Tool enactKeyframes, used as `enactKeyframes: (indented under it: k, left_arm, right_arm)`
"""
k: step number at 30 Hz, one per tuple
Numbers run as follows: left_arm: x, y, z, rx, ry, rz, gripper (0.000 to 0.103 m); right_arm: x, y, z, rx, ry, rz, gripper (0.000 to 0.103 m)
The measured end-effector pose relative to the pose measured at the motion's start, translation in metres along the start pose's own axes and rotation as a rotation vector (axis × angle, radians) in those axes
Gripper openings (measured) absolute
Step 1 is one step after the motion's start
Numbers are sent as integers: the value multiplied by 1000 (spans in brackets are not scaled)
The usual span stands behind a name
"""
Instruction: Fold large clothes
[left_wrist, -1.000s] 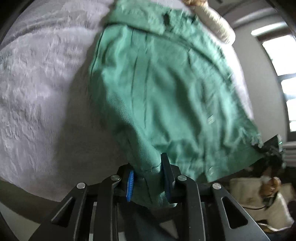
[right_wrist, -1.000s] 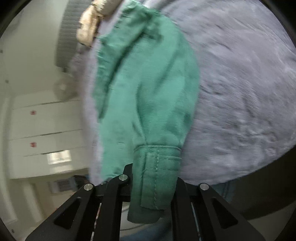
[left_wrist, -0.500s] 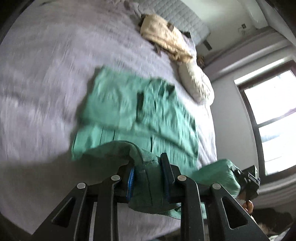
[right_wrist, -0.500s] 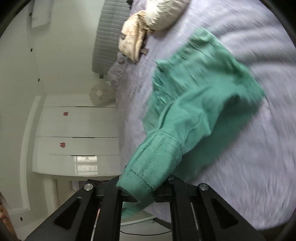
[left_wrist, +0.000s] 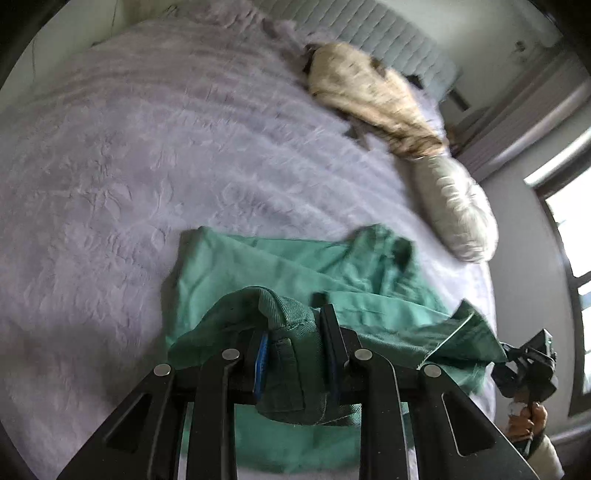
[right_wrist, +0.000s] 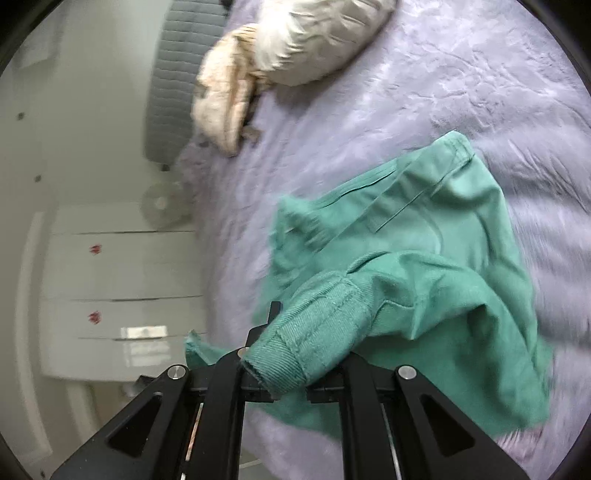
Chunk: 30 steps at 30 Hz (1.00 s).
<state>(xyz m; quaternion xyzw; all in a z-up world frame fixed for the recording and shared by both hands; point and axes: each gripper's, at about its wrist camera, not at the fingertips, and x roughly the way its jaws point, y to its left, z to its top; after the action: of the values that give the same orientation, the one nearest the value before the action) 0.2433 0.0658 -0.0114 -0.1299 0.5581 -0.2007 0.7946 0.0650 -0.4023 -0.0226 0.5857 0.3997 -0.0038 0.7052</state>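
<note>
The green cotton-twill garment (left_wrist: 295, 266) lies partly doubled over on the lavender embossed bedspread (left_wrist: 147, 166), its near end lifted off the bed in my two grips. My left hand-held gripper (left_wrist: 295, 350) is pinching a thick stitched hem of the garment between its blue-padded fingers (left_wrist: 261, 360); the fabric bunches over and hangs below them. My right hand-held gripper (right_wrist: 291, 369) is pinching a ribbed, top-stitched band of the same garment, which wraps over the fingers so that I cannot see the pads themselves. In the left wrist view the right hand-held gripper shows at the far right edge, with a frayed corner of the cloth stretched toward it.

The garment's far edge lies flat and fairly straight on the bedspread; its right corner is rumpled into a small peak. In the right wrist view a long seam and a flap run across the flat part, and the raw, fringed edge faces left toward the side of the bed.

To the left and far side of the garment the bedspread is bare and wide. On the far right lie a cream crinkled pillow (left_wrist: 458, 210) and a tan mottled cloth (left_wrist: 369, 96) heaped just beyond it, both well apart from the garment. A grey quilted headboard (left_wrist: 388, 33) stands behind them. Past the bed's edge are white drawer fronts (right_wrist: 122, 266) with small red marks I cannot read, and a bright window (left_wrist: 569, 236) on the right wall. No legible writing or label appears on the garment.
</note>
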Motion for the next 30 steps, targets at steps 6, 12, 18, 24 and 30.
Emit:
enactKeyframes:
  k: [6, 12, 18, 24, 30]
  left_arm:
    - [61, 23, 16, -26, 83, 68, 27]
    - [36, 20, 29, 4, 17, 144, 80]
    - [3, 14, 39, 120, -79, 222, 81]
    - [39, 21, 20, 140, 17, 276, 81]
    - [84, 22, 4, 147, 68, 366, 81]
  right_arm:
    - [39, -25, 16, 73, -22, -64, 11]
    - [45, -38, 23, 150, -35, -63, 21]
    - [23, -19, 29, 84, -117, -59, 70]
    - [6, -6, 33, -53, -140, -275, 70]
    - [27, -4, 30, -216, -116, -542, 70]
